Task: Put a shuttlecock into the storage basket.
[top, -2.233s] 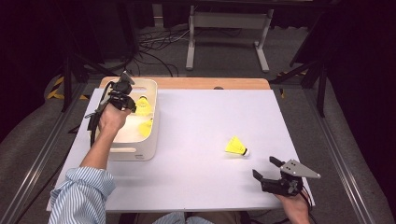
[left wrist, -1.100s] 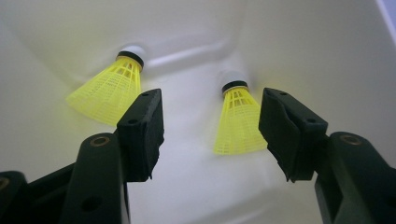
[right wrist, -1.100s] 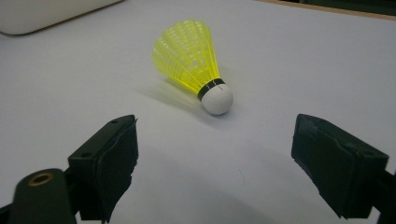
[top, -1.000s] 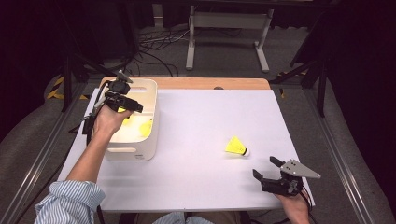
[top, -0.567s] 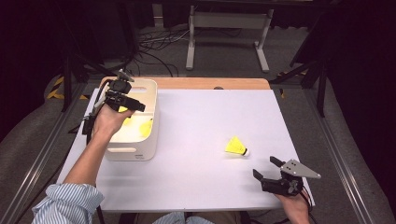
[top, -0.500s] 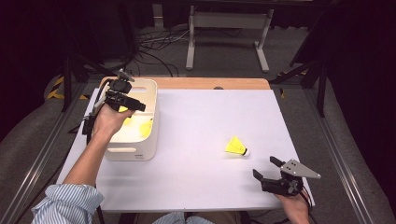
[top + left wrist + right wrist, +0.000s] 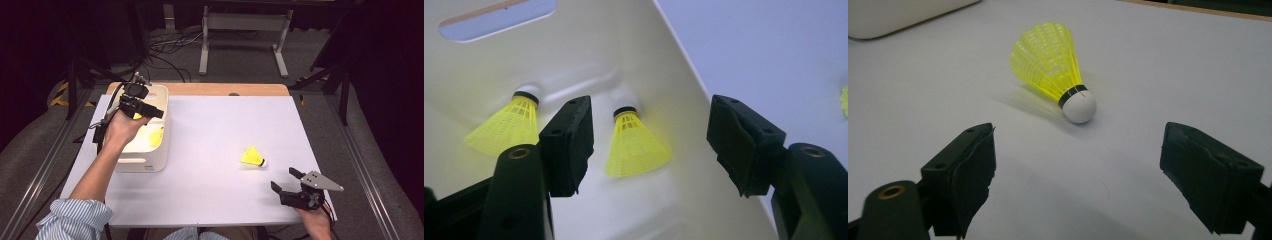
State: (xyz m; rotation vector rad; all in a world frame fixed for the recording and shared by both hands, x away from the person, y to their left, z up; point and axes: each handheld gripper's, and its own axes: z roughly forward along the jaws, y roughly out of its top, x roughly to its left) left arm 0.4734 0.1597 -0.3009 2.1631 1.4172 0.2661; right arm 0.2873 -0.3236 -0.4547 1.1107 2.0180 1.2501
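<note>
A white bench [image 7: 210,150] fills the dark room. Above the cream bin [image 7: 161,131], the left tongs [image 7: 649,145] have just spread and lifted, empty; two shuttlecocks [image 7: 634,147] lie inside. The last shuttlecock [image 7: 1055,67] lies near the motionless right tongs [image 7: 1075,175], spread wide; it probably goes next.

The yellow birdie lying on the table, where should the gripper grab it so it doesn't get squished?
Probably best by the white cork nose. The shuttlecock lies on its side with the nose toward the right gripper, whose jaws are open and level with it. The nose is round and firm, while the yellow skirt is thin mesh that would bend. Come in low along the table and close on the cork.
</note>
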